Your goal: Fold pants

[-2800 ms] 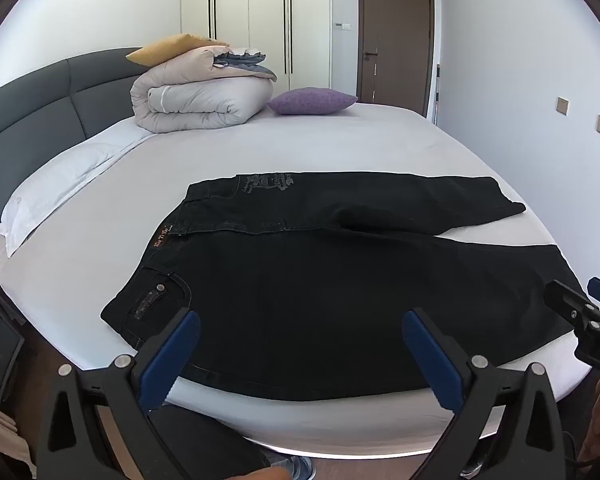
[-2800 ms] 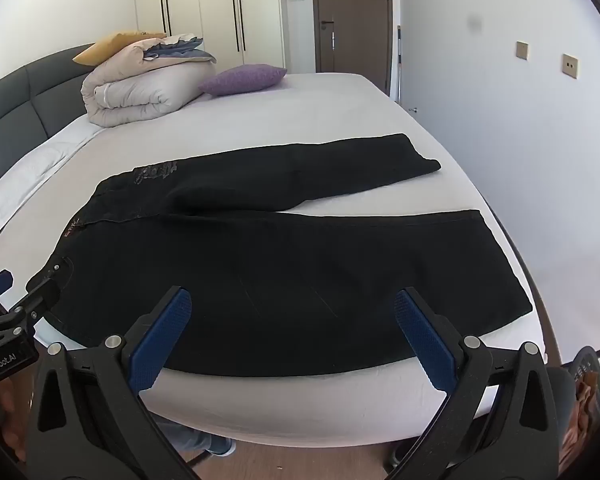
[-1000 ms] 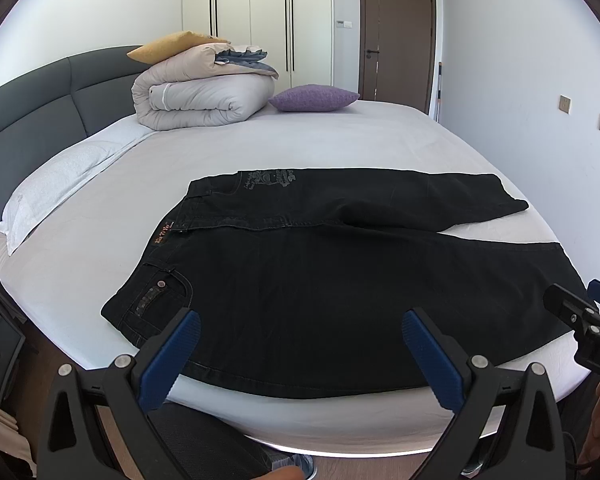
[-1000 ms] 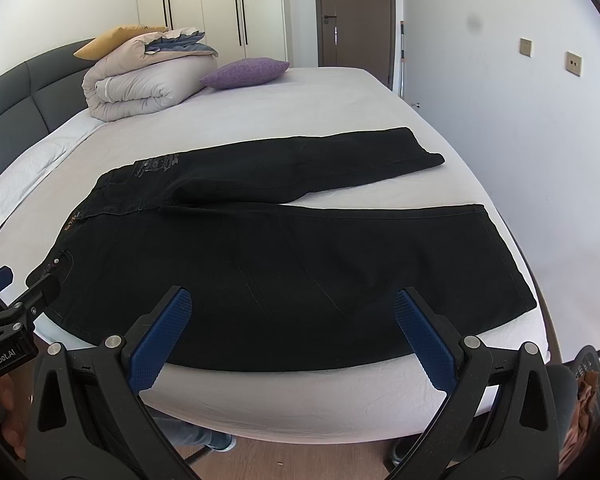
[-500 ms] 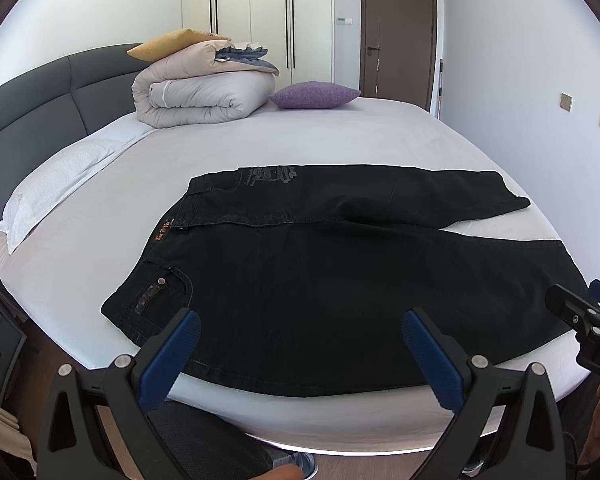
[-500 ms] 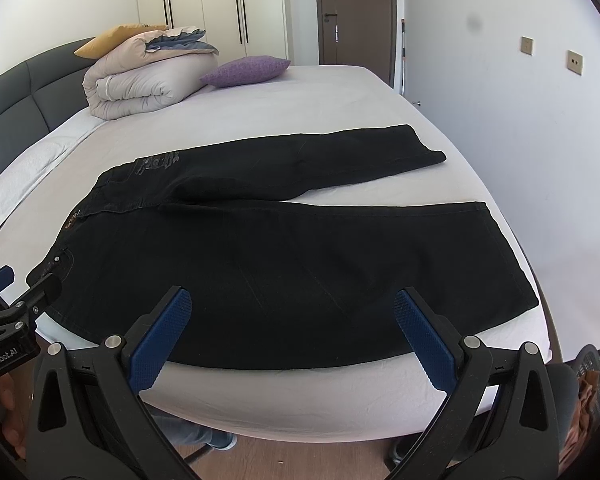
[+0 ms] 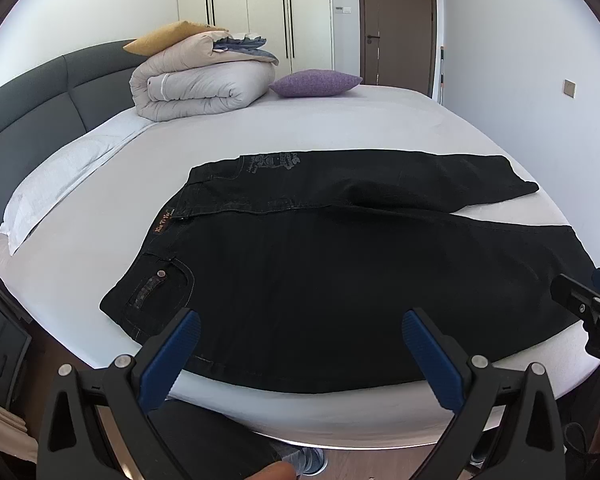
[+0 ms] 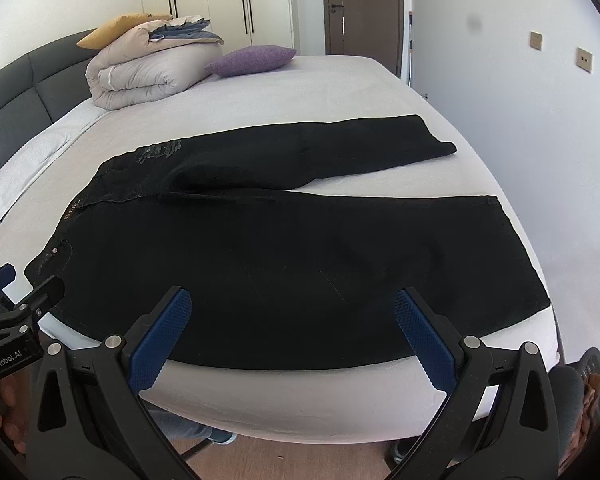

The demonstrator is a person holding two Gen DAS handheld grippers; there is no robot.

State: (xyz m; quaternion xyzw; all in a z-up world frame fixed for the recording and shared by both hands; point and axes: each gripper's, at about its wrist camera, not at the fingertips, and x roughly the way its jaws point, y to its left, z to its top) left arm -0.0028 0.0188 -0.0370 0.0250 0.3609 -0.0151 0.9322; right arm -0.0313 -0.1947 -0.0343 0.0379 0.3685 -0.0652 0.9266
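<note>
The black denim pants (image 7: 340,264) lie flat on the white-sheeted bed (image 7: 340,120), long axis crosswise to you, waistband left, hems right. Your left gripper (image 7: 300,344) sits nearer the waistband, your right gripper (image 8: 292,320) nearer the hems. Both sets of fingers are spread wide, holding nothing, just short of the near edge.

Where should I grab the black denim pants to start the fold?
Probably the near leg of the black denim pants: waistband corner for the left gripper, hem corner for the right gripper, coming from the bed's near edge, where both lie flat.
</note>
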